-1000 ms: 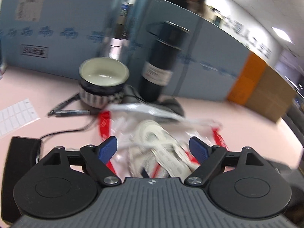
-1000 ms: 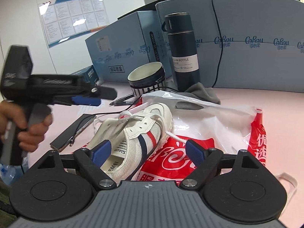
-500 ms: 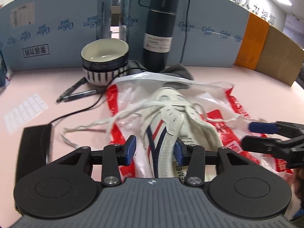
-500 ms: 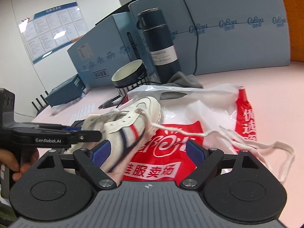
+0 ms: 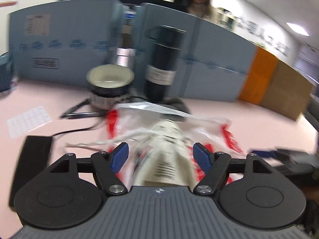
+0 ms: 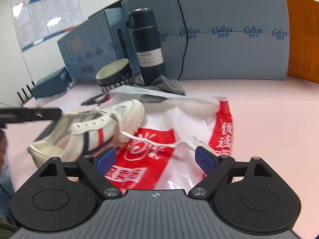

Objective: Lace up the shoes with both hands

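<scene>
— Which step was in hand?

— By my reading, the very start: picking up the lace ends. The shoe (image 6: 95,127) lay on its side on a red-and-white plastic bag (image 6: 151,159) on the pink surface (image 6: 269,123), its laces loose. The left gripper (image 5: 160,155) hovered over the heel end with its jaws opening; the shoe sat between them, but the pads did not press it.

— And the other?

— The right gripper (image 6: 155,159) had its jaws spread wide, pinching nothing; one lace (image 6: 159,142) trailed across the bag just ahead of it.

— So the next move?

— Probably closing on that lace end, while the left took the other lace (image 5: 111,139) (that view was blurred, so its path was hard to trace).

— Any containers?

— A striped bowl (image 6: 113,77), apparently empty, and a dark capped bottle (image 6: 147,47), contents hidden.
</scene>
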A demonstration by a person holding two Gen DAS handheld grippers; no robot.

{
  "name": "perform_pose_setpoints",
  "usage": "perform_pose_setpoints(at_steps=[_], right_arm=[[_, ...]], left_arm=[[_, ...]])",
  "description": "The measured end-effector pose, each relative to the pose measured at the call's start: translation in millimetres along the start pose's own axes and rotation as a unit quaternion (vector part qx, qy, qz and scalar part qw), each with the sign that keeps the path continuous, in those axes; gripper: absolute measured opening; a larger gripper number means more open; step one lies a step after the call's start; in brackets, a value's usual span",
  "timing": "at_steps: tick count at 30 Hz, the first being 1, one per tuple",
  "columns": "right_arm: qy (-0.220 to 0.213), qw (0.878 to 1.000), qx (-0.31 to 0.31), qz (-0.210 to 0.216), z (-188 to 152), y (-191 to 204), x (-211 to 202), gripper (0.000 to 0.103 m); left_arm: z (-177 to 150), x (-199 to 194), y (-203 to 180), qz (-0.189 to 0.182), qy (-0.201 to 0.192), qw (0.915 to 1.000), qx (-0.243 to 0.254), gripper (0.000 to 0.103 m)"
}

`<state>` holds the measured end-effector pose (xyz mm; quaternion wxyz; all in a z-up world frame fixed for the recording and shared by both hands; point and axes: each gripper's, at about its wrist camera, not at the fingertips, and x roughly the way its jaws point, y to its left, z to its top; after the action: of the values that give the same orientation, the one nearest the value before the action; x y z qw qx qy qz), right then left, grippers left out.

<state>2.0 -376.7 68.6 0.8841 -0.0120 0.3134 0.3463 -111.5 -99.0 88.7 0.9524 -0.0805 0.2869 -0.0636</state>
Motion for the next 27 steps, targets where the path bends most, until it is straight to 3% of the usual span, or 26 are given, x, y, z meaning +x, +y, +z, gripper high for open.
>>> perform_pose_setpoints(at_steps=[4,7,9,10,12,15,19,21,27], right_arm=[[0.005,1.000,-0.027,-0.009,7.9,-8.3,1.4,0.082],[0.014,0.998,-0.052,-0.017,15.1,-19.5,0.8,0.082],[0.017,0.998,-0.058,-0.025,19.1,-29.5,0.0,0.076],[0.022,0.998,-0.055,-0.026,22.3,-35.2,1.9,0.061],[0.034,0.998,-0.051,-0.029,29.4,-44.7,8.1,0.045],[0.060,0.995,-0.078,-0.029,31.8,-47.2,23.2,0.043],[0.092,0.987,-0.131,-0.028,27.4,-42.9,43.0,0.026],[0.094,0.984,-0.145,-0.029,26.2,-42.0,49.3,0.023],[0.105,0.980,-0.168,-0.011,23.9,-40.4,60.5,0.021]], left_arm=[[-7.1,8.4,-26.7,-0.001,0.021,0.9968,0.077,0.071],[-11.3,12.3,-37.3,0.004,0.023,0.9947,0.101,0.077],[-13.6,13.0,-38.7,0.007,0.019,0.9950,0.097,0.077],[-14.4,12.8,-39.1,0.011,0.015,0.9953,0.095,0.077],[-15.3,13.0,-39.6,0.022,0.009,0.9960,0.086,0.077],[-15.0,14.1,-39.0,0.026,0.008,0.9968,0.076,0.081],[-16.1,14.0,-42.1,0.034,0.007,0.9961,0.081,0.082],[-15.9,14.2,-42.6,0.037,0.006,0.9960,0.081,0.082],[-15.0,15.0,-41.3,0.051,0.007,0.9957,0.077,0.082]])
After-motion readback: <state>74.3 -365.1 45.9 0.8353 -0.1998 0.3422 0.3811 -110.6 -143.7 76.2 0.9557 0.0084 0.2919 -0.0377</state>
